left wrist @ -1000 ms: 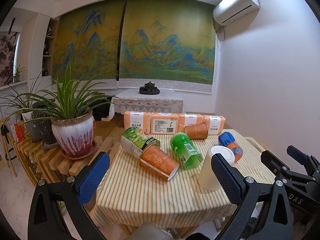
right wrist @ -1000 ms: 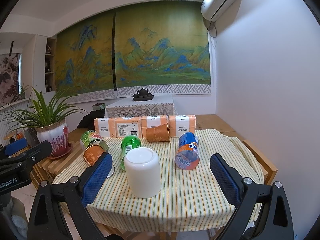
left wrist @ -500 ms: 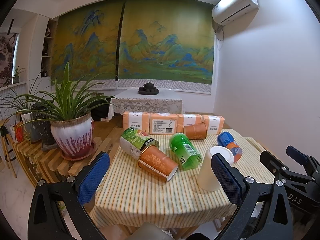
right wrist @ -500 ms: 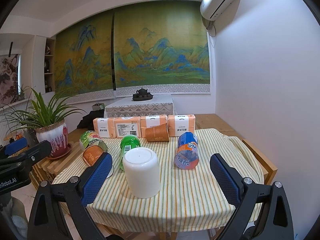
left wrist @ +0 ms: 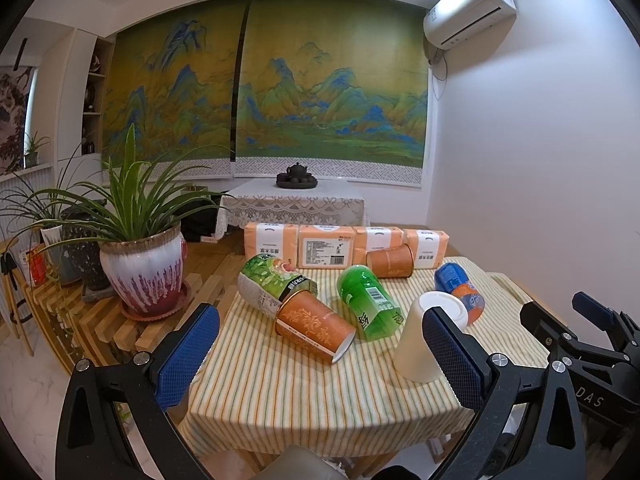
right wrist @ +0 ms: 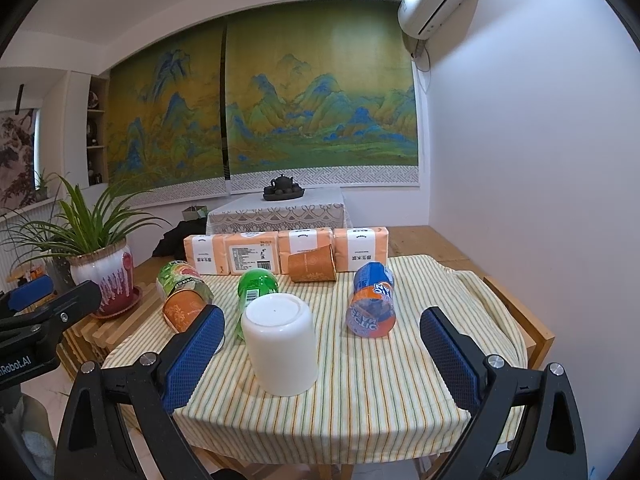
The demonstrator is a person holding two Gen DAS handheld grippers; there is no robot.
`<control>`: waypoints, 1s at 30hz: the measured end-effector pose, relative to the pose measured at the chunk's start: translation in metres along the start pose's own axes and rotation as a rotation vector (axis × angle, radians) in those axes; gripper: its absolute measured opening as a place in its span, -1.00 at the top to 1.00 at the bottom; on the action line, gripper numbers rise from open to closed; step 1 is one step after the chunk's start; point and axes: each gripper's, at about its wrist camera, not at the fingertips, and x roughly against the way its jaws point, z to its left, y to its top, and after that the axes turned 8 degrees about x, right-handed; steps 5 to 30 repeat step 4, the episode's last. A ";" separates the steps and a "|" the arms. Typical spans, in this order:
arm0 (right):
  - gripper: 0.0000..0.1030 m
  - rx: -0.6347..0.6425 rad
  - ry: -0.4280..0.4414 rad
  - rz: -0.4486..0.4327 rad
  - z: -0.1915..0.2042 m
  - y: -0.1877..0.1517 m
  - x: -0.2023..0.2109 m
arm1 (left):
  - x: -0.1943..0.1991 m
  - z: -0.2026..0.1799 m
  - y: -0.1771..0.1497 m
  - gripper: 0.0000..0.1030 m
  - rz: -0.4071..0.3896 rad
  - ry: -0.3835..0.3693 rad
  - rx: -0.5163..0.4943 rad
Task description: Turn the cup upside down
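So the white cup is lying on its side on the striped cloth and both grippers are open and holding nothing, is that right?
Not quite. The white cup is not on its side: the right wrist view shows it standing upside down, base up. It is on the striped cloth, and both grippers are open and empty.

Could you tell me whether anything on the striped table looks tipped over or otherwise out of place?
Yes: nearly everything lies on its side, the two orange paper cups, the green bottle and the blue soda bottle. Only the white cup stands, mouth down.
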 end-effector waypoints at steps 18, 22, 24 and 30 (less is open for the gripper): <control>-0.88 -0.004 0.000 0.003 0.000 -0.002 -0.002 | -0.001 -0.001 -0.001 -1.00 -0.009 0.004 -0.009; -0.88 -0.004 0.000 0.003 0.000 -0.002 -0.002 | -0.001 -0.001 -0.001 -1.00 -0.009 0.004 -0.009; -0.88 -0.004 0.000 0.003 0.000 -0.002 -0.002 | -0.001 -0.001 -0.001 -1.00 -0.009 0.004 -0.009; -0.88 -0.004 0.000 0.003 0.000 -0.002 -0.002 | -0.001 -0.001 -0.001 -1.00 -0.009 0.004 -0.009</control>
